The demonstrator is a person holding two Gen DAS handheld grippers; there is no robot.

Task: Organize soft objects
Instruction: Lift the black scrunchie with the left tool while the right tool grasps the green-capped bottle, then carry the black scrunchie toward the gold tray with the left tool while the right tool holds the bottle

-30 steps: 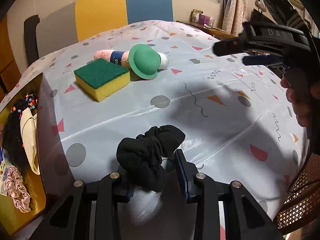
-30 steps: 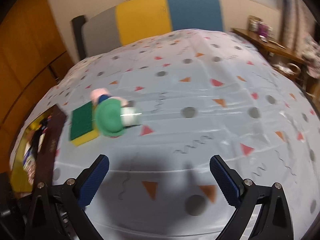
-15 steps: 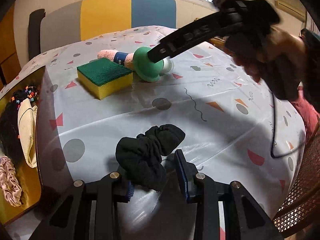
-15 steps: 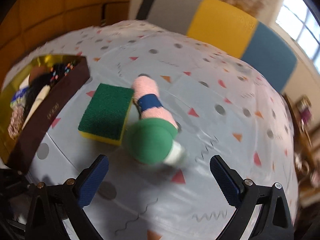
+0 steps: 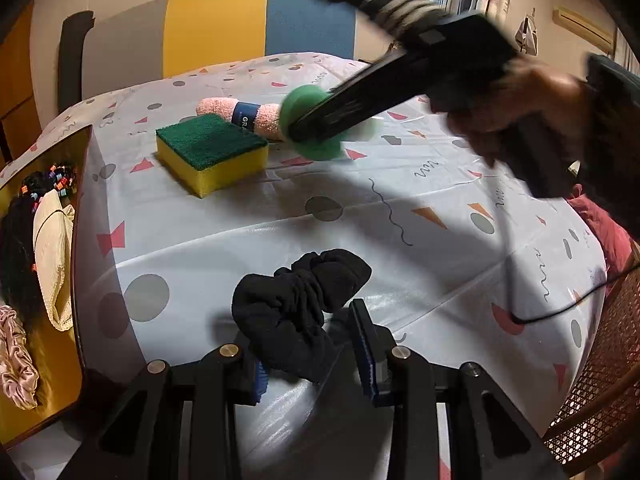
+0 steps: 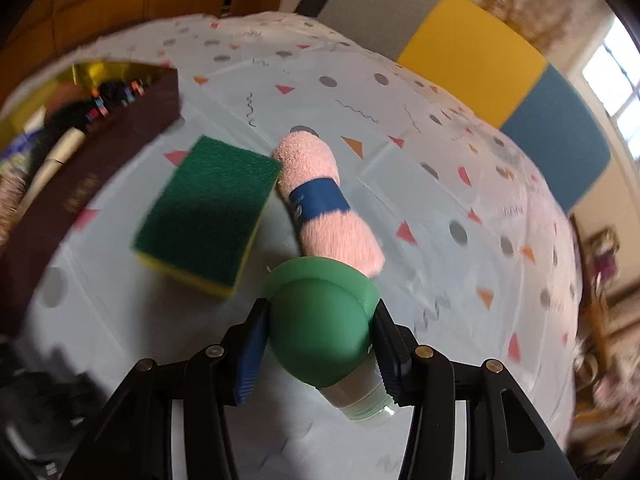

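The black scrunchie (image 5: 298, 306) is gripped between the left gripper (image 5: 310, 354) fingers; the right gripper (image 6: 320, 354) fingers are closing around the green-capped bottle (image 6: 320, 332) on the tabletop (image 5: 400, 184)

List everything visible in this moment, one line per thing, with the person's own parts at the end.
sponge: 1, green top on yellow, mid-table.
towel roll: 1, pink with blue band, beside the sponge.
green item: 1, rounded green top on a clear base, by the towel roll's end.
scrunchie: 1, black, near table edge.
box: 1, dark outside, gold inside, at the table's left; holds hair accessories.
tablecloth: 1, pale, patterned.
chair: 1, grey, yellow, blue, behind the table.
left gripper: around the scrunchie.
right gripper: jaws closing, green item between them.
hand: 1, holding the right gripper.
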